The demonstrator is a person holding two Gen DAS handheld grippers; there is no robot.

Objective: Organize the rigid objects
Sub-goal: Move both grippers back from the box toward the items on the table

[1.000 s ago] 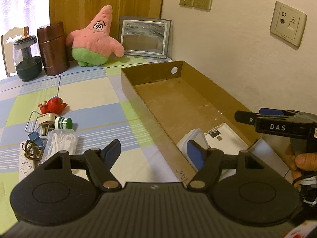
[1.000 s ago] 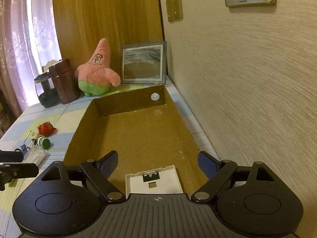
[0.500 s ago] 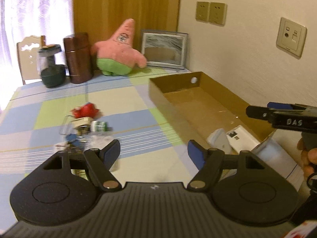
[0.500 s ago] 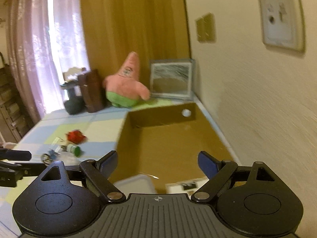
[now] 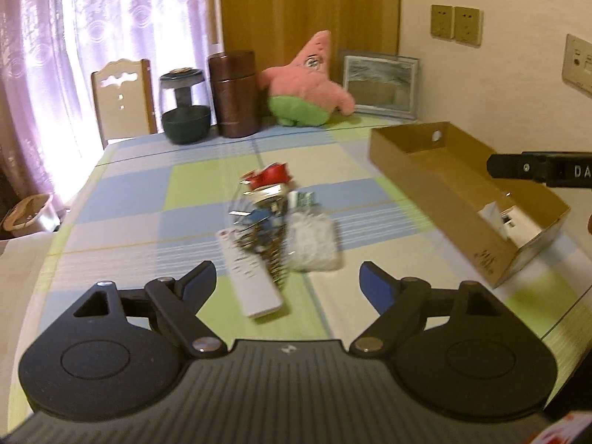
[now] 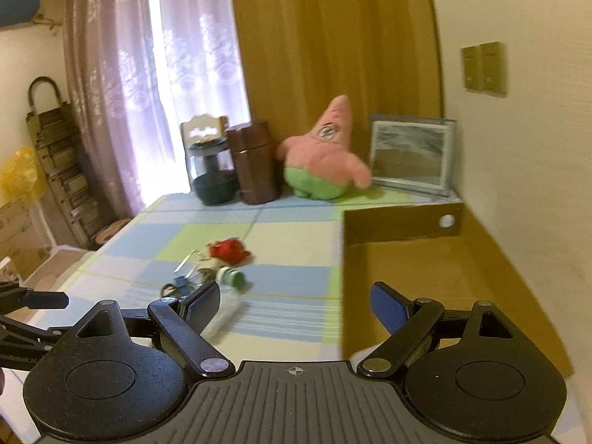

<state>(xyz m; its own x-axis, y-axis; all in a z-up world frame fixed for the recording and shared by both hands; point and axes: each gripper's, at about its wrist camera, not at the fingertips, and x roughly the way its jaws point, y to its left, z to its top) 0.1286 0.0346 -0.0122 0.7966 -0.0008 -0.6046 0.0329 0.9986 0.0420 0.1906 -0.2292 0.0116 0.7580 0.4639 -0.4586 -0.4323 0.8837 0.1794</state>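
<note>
A blurred pile of small items (image 5: 275,218) lies mid-frame in the left view on the checked tablecloth (image 5: 148,199): a white remote (image 5: 249,281) nearest the camera, a clear bag (image 5: 314,246) just right of it, a red toy (image 5: 270,177) at the far end, and a small green-capped bottle (image 5: 305,198) beside the toy. Keys and clips between them are too smeared to sort out. In the right view the same pile sits lower left of centre, with the red toy (image 6: 227,249) and the bottle (image 6: 231,277) clearest.

The cardboard box (image 5: 436,185) stands at the right of the left view, well apart from the pile, with white objects (image 5: 508,220) in its near end.

The left gripper (image 5: 286,281) is spread wide and empty, low in the frame, the remote showing between its fingers. The right gripper (image 6: 292,305) is likewise wide and empty, its fingers straddling the box's left wall (image 6: 342,277).

Along the far edge stand a Patrick plush (image 5: 307,85), a brown canister (image 5: 233,94), a dark jar (image 5: 185,105) and a framed picture (image 5: 381,83) against the wall.
</note>
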